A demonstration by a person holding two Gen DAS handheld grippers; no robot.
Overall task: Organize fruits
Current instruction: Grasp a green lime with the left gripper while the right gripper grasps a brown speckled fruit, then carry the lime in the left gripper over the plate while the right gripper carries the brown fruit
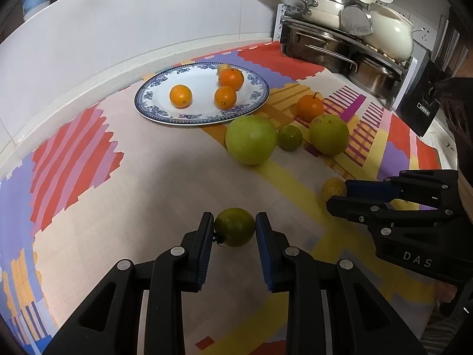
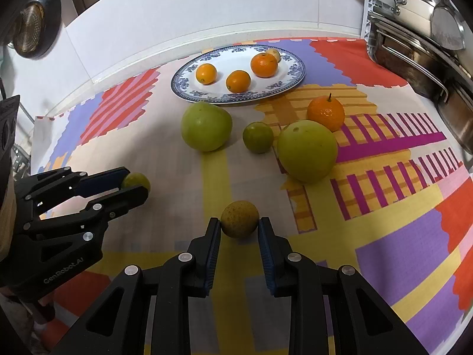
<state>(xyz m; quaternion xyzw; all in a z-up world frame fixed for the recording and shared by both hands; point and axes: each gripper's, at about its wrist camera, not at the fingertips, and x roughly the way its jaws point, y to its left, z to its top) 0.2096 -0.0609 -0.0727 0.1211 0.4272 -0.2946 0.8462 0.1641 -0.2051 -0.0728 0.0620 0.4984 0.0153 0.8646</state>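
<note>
My left gripper (image 1: 235,224) has its pads on both sides of a small dark-green fruit (image 1: 234,226) resting on the cloth; it also shows in the right wrist view (image 2: 136,181). My right gripper (image 2: 239,225) closes around a small yellow-brown fruit (image 2: 239,219), seen in the left wrist view too (image 1: 333,188). A blue-rimmed white plate (image 1: 153,94) at the back holds three oranges (image 1: 180,95) and a small yellow fruit. Two big green fruits (image 1: 250,139), a small green one (image 1: 289,137) and an orange (image 1: 309,107) lie on the cloth in front of the plate.
A colourful patterned cloth (image 1: 147,192) covers the counter. A rack with steel pots and white pans (image 1: 340,47) stands at the back right. A white tiled wall (image 1: 118,29) runs behind the plate. A black box (image 1: 422,100) stands at the right.
</note>
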